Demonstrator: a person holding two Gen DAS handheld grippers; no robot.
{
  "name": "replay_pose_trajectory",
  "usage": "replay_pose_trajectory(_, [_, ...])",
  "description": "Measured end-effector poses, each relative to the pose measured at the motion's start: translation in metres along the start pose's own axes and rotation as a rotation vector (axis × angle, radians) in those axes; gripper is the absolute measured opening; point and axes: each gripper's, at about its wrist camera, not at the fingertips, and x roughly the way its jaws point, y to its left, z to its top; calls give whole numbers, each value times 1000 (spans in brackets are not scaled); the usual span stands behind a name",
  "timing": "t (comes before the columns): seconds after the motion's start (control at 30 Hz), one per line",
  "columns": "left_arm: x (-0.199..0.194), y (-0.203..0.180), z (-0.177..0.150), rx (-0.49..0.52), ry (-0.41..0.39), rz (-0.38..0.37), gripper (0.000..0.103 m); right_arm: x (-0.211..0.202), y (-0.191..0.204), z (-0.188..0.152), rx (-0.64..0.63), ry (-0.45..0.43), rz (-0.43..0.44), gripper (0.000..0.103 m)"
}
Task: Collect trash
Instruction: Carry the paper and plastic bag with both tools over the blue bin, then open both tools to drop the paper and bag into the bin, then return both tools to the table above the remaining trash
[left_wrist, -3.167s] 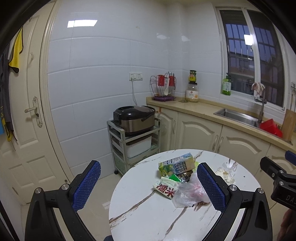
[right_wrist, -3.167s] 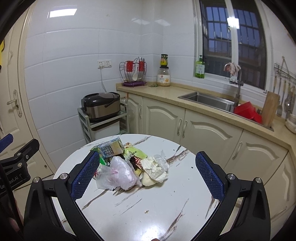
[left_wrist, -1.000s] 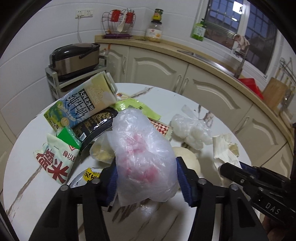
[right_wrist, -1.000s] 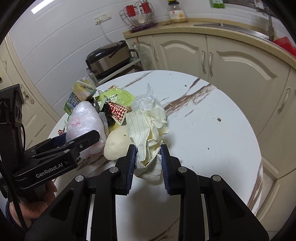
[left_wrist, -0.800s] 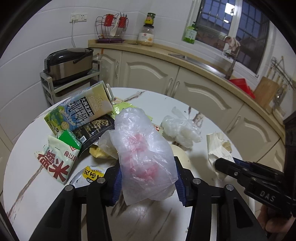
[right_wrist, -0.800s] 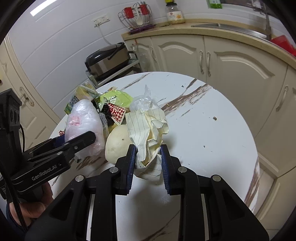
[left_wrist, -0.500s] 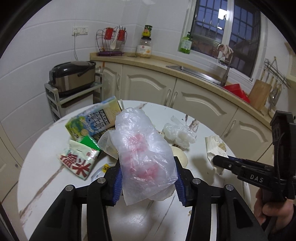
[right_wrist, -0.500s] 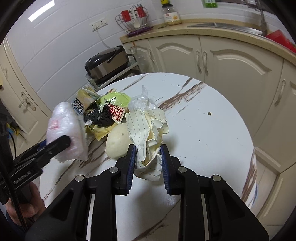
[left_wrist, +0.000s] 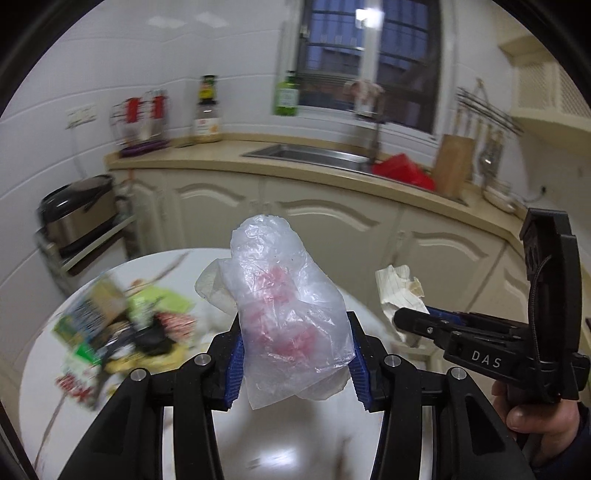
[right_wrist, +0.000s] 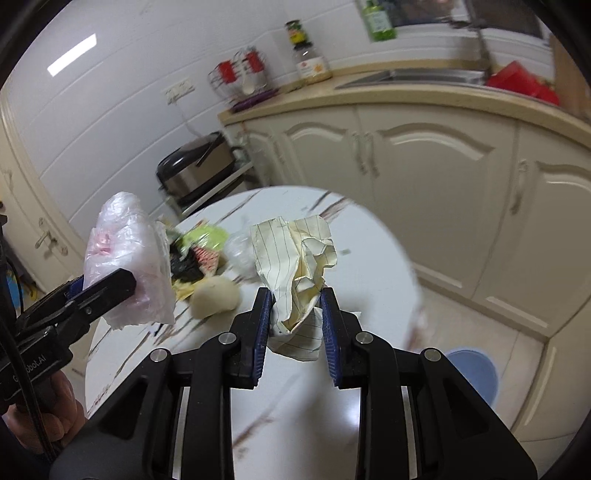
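Note:
My left gripper is shut on a clear plastic bag with pink bits inside, held up above the round marble table. The same plastic bag shows at the left of the right wrist view. My right gripper is shut on a crumpled sheet of lined paper, also lifted off the table; the lined paper and the right gripper appear at the right of the left wrist view. A blurred heap of wrappers and cartons stays on the table's left side.
A pale round lump lies by the heap. A blue bin stands on the floor to the table's right. Cream cabinets, a sink counter and a rice cooker on a cart ring the table.
Both grippers have lifted their loads off the table and swung right, away from the heap. The views have turned toward the cabinets and the blue bin has come into sight.

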Motion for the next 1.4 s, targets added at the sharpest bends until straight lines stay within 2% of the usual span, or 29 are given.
replay_pose_trajectory(0.13, [39,-56,6,65,70,-116,44,-40,-60,-1,80,-54,-98,25])
replay_pose_trajectory(0.2, [65,-87,4,90,132,-173,44,-51,-90,-6,126,-57,-148,25])
replay_pose_trajectory(0.27, [91,-112,0,102,192,-221,44,-58,-126,-16,176,-44,-210,25])
replay_pose_trajectory(0.43, [156,-168,-11,170,351,-278,44,-49,-195,-40,289,21,-278,25])
replay_pose_trajectory(0.67, [263,-206,-28,252,569,-228,49,0,-272,-78,458,138,-276,25])
replay_pose_trajectory(0.8, [309,-229,-33,275,637,-184,54,33,-304,-94,548,195,-262,26])
replay_pose_trajectory(0.87, [327,-233,-37,277,662,-165,64,46,-317,-103,578,217,-255,28])
replay_pose_trajectory(0.97, [343,-237,-41,273,678,-144,71,65,-335,-114,623,250,-264,32])
replay_pose_trajectory(1.0, [346,-237,-41,272,680,-130,73,70,-340,-118,638,259,-266,38])
replay_pose_trajectory(1.03, [351,-236,-44,269,678,-118,75,75,-344,-120,657,264,-266,54])
replay_pose_trajectory(1.1, [357,-237,-43,264,674,-99,76,73,-353,-129,681,255,-271,71])
replay_pose_trajectory(1.2, [353,-238,-44,261,665,-80,77,66,-361,-143,715,253,-272,89])
replay_pose_trajectory(1.37, [335,-239,-42,247,630,-68,77,58,-364,-151,718,260,-306,97])
replay_pose_trajectory(1.4, [317,-234,-43,244,619,-71,77,57,-363,-151,713,261,-312,98])
